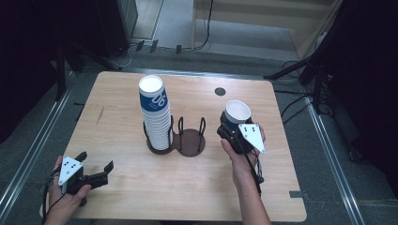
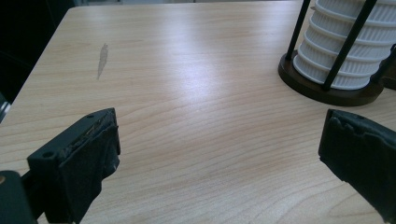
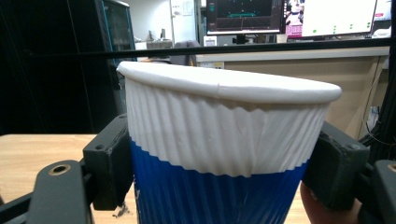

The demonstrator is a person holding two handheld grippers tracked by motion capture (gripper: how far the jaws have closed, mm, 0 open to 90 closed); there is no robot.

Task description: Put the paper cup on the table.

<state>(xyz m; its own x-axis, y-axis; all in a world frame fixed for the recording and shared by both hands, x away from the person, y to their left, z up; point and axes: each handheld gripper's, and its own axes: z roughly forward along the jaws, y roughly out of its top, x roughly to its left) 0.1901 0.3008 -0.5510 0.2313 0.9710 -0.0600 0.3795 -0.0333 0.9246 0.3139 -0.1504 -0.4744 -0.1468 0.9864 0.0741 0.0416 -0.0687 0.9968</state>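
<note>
Closest to the camera in the high view, the left claw [image 1: 97, 169] sits low at the near left corner of the wooden counter [image 1: 126, 187], held in the person's left hand [image 1: 65, 199]. Its jaws are spread wide with nothing between them, just bare wood, so it's fully released. The left gripper view shows the same thing: two black pads far apart over the woodgrain, with a small grey scuff mark [image 2: 102, 59] further up the counter.

Over on the right side, a bit further in, the right claw [image 1: 233, 127] is clenched on a paper cup [image 1: 236, 114]. The cup is white ribbed around the top, blue lower down, open mouth facing up, and it looks upright or very nearly. In the right gripper view you can see the pads pressing both sides of the cup [image 3: 219, 154] right around where the white band meets the blue. It's held up off the counter, to the right of the rack and apart from it.

In the middle of the counter sits a dark two-slot cup holder [image 1: 187, 140] with thin upright wire posts. Its left slot is loaded with a tall stack of cups [image 1: 156, 117] that has the same blue print on the top one, and the right slot is empty. The stack's ribbed rims [image 2: 345, 42] also show at the top right of the left gripper view.

Past that there's a small dark round hole cover [image 1: 219, 91] near the far edge of the counter, then grey floor and some cables beyond.
</note>
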